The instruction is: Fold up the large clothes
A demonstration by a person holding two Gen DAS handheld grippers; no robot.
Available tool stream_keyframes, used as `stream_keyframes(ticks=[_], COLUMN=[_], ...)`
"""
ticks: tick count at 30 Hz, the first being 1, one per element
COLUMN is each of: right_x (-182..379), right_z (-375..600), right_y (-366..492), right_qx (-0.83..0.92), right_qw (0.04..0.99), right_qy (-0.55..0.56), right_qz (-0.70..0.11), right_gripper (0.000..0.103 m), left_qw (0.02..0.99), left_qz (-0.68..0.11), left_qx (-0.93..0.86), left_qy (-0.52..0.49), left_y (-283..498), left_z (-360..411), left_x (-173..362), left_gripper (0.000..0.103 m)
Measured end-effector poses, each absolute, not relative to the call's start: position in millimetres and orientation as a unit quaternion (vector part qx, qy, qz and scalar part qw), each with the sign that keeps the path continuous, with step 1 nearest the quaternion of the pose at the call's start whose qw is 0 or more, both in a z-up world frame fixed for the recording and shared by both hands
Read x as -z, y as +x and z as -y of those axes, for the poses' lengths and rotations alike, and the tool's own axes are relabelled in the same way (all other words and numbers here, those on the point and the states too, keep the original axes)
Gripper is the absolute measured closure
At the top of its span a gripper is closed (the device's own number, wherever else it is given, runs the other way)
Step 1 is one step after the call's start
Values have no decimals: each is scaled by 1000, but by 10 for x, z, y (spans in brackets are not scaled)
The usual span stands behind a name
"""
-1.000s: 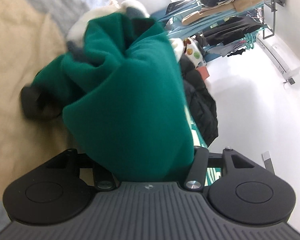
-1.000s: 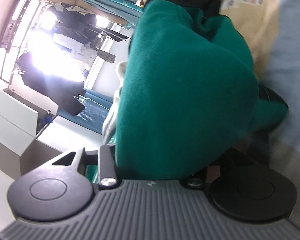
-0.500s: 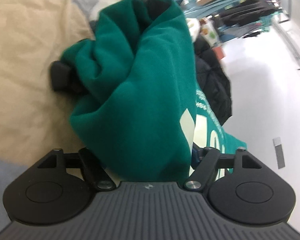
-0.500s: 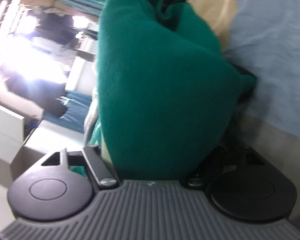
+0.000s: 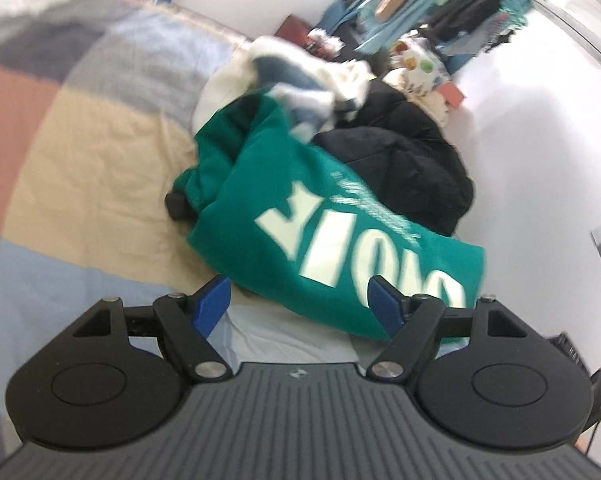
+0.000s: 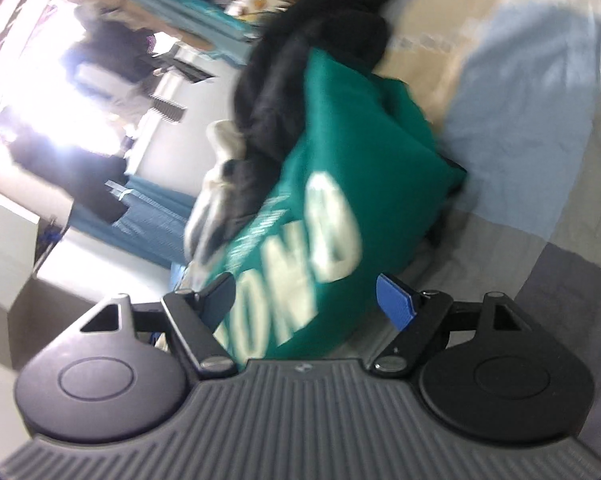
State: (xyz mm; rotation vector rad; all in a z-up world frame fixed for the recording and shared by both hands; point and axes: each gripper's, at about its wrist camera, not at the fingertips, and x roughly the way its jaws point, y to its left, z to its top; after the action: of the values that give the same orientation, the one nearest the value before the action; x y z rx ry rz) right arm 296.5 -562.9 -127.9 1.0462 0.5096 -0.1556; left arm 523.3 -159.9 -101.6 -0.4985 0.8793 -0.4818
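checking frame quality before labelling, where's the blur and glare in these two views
Left wrist view: green sweatshirt and its white lettering smear with motion, bedspread soft, fisheye bending the edges. Right wrist view: heavier blur all over, and window glare blows out the upper left, washing out the room behind.

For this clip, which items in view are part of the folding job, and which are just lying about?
Part of the job:
- green sweatshirt, folded, white lettering up, on the patchwork bedspread
- left gripper and right gripper, both open, holding nothing

Lying about:
- black jacket
- white and blue garment
- hanging clothes rack in the background
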Motion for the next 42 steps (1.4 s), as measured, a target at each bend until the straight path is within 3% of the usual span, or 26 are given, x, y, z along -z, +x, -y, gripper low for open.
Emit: stream_keyframes(ticks=[11,19,30,42], right_x=[75,-436,-257,275], right_z=[4835,4227,3690,3479], right_y=[2169,1460,749,559], right_qx=[11,-13,-14,6], right_qw=[903,946,974,982], right_qy=[378,275,173,118], right_qz=[-204,-170,-143,-147], right_gripper=[22,22,23,23], left_qw=[906,928,945,955], left_qz=[-321,-271,-210,-183], left_qx=[243,246,249,234], left_qy=[-134,-71,-31,-5], left_y=[3784,2829,1972,1780], left_z=[1546,1505,1448,1379], left_x=[-216,-474,-248,129], left_gripper=[24,24,24,24])
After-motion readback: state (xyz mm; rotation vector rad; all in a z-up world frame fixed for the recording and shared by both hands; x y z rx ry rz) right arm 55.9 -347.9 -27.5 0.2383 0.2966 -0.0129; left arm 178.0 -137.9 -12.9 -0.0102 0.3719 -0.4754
